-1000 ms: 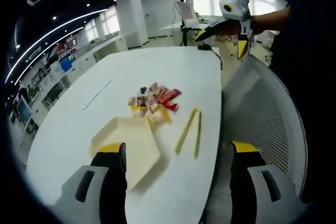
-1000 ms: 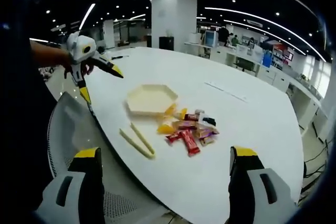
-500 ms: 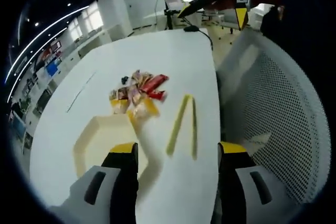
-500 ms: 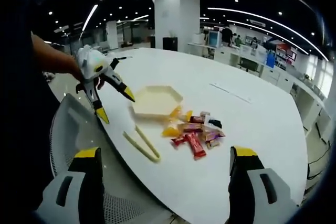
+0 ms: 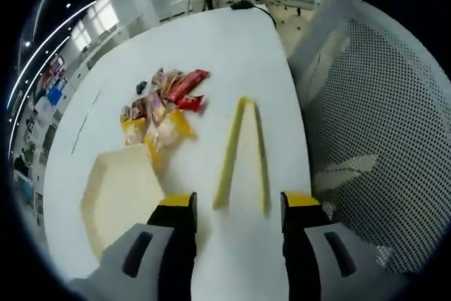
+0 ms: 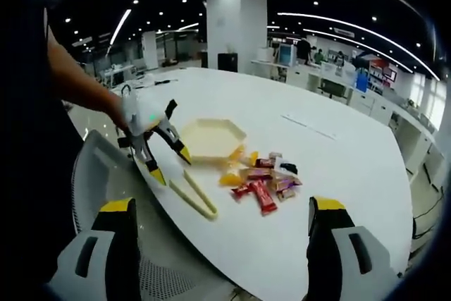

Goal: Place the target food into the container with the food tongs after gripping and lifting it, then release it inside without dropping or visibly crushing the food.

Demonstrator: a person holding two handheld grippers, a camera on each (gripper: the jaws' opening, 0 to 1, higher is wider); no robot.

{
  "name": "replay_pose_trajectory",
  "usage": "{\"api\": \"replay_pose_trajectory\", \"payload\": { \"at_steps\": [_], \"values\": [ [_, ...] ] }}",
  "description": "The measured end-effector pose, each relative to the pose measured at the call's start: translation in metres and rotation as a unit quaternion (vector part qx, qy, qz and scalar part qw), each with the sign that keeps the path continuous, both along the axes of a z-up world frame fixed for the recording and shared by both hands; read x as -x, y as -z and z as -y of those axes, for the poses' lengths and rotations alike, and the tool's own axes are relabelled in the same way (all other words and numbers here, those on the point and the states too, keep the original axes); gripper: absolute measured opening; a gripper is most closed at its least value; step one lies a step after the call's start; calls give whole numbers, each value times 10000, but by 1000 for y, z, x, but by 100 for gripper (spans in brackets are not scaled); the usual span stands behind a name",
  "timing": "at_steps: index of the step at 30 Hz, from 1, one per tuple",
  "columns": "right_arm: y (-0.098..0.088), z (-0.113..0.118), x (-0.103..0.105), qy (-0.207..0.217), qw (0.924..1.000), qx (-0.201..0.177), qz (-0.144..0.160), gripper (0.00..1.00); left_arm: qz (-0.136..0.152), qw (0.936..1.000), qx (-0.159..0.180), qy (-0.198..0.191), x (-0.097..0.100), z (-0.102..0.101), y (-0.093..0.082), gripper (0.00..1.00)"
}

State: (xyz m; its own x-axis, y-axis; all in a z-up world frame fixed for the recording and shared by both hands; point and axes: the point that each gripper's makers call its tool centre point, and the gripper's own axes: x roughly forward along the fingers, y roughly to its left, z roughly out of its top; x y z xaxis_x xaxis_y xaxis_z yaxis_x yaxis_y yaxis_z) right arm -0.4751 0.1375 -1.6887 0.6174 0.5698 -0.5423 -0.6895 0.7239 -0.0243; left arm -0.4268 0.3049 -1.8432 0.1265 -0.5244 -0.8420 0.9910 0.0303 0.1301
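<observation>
Yellow food tongs (image 5: 239, 147) lie on the white table (image 5: 232, 47) near its edge, straight ahead of my left gripper (image 5: 238, 206), which is open with its jaws either side of the tongs' near ends. A pile of wrapped snacks (image 5: 165, 100) lies beyond, left of the tongs. The cream hexagonal container (image 5: 116, 192) sits by my left jaw. In the right gripper view, the left gripper (image 6: 170, 164) hangs open just above the tongs (image 6: 194, 192), beside the container (image 6: 210, 137) and the snacks (image 6: 261, 177). My right gripper (image 6: 220, 206) is open, held back from the table, with nothing in it.
A white mesh chair (image 5: 380, 139) stands against the table's edge right of the tongs, and shows as the chair (image 6: 106, 195) below the left gripper. A person's arm (image 6: 77, 82) holds the left gripper. Desks and pillars stand far behind.
The left gripper has come down and forward to the tongs, which now lie between its jaws. The right gripper has stayed put. Nothing on the table has moved.
</observation>
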Motion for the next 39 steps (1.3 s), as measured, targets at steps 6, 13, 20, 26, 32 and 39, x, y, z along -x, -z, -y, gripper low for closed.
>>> {"api": "replay_pose_trajectory", "payload": {
  "at_steps": [6,13,20,26,32,39],
  "values": [
    [5,6,5,129,9999,-40,-70,99,-18,9999,-47,97,-1,2,11,33],
    [7,8,7,214,9997,-54,-98,99,-145,9998,-86,56,-2,2,14,28],
    [7,6,6,254,9996,-30,-148,99,230,9995,-208,87,-7,0,13,9],
    [8,9,3,405,9990,-127,-110,99,139,9998,-18,-116,-7,3,10,3],
    [13,-7,4,93,9997,-45,-201,99,-41,9988,366,-316,-6,3,-10,2],
    [2,-15,-5,72,9996,-248,-99,99,27,9975,565,-415,-1,-8,-33,1]
  ]
}}
